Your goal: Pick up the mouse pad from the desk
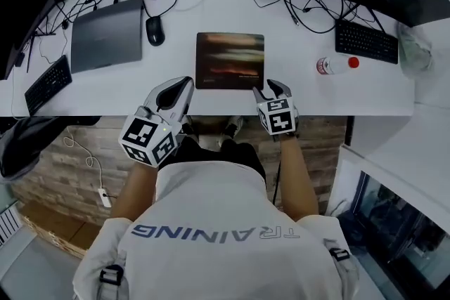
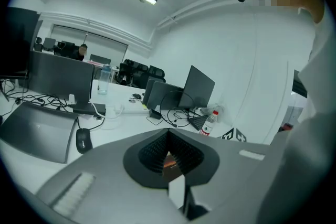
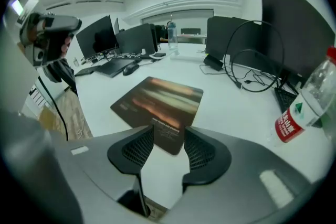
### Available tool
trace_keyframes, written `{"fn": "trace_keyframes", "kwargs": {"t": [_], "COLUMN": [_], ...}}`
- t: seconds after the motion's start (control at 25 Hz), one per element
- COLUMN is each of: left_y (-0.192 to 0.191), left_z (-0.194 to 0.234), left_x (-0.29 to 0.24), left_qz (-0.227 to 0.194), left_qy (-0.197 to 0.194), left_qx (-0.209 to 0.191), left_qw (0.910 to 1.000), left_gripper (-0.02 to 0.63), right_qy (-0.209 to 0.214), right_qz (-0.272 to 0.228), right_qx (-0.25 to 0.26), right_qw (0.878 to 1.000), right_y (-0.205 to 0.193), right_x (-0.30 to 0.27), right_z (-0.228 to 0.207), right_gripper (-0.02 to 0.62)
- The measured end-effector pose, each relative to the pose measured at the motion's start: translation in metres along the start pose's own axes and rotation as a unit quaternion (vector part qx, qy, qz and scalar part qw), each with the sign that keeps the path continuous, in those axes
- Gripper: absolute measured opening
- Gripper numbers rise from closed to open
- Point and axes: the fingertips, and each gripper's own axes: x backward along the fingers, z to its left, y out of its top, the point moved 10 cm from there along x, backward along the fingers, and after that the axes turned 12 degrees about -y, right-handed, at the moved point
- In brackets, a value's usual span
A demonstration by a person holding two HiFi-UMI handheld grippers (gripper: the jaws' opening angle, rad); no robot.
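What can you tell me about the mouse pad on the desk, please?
The mouse pad is a thin, dark rectangle printed with blurred orange streaks and small pale lettering. It lies flat on the white desk near its front edge. The open fingers of the right gripper frame its near corner without gripping it.

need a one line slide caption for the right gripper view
Right tool, jaws apart, lined up on the near corner of the mouse pad on the desk, water bottle at right.

White desk (image 1: 316, 98), brown tiled floor (image 1: 63, 179).
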Motion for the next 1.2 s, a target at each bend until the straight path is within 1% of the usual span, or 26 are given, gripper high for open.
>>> {"fn": "trace_keyframes", "kwargs": {"t": [0.12, 0.24, 0.36, 0.52, 0.72, 0.84, 1.0, 1.2], "left_y": [-0.002, -0.006, -0.008, -0.008, -0.007, -0.007, -0.010, -0.015], "left_z": [-0.002, -0.005, -0.005, -0.002, 0.001, 0.000, -0.003, -0.004], "left_x": [0.002, 0.006, 0.010, 0.013, 0.016, 0.014, 0.014, 0.021], "left_qz": [0.005, 0.010, 0.014, 0.013, 0.013, 0.016, 0.019, 0.020], "left_qy": [0.003, 0.003, 0.003, 0.003, -0.002, -0.012, -0.023, -0.025], "left_qx": [0.004, 0.008, 0.011, 0.012, 0.014, 0.012, 0.010, 0.010], "left_qw": [1.0000, 0.9999, 0.9998, 0.9998, 0.9998, 0.9997, 0.9995, 0.9994], "left_gripper": [0.000, 0.000, 0.000, 0.000, 0.000, 0.000, 0.000, 0.000], "right_qy": [0.001, -0.001, 0.000, -0.002, 0.002, 0.004, 0.000, -0.009], "right_qz": [0.023, 0.036, 0.044, 0.041, 0.045, 0.052, 0.055, 0.057], "right_qx": [0.018, 0.018, 0.028, 0.035, 0.038, 0.023, 0.014, 0.020], "right_qw": [1.000, 0.999, 0.999, 0.999, 0.998, 0.998, 0.998, 0.998], "right_y": [-0.010, -0.018, -0.020, -0.020, -0.021, -0.019, -0.018, -0.019], "right_x": [-0.022, -0.033, -0.042, -0.043, -0.047, -0.044, -0.047, -0.049], "right_z": [0.005, 0.008, 0.011, 0.014, 0.015, 0.013, 0.008, 0.008], "right_gripper": [0.201, 0.201, 0.201, 0.198, 0.176, 0.163, 0.119, 0.084]}}
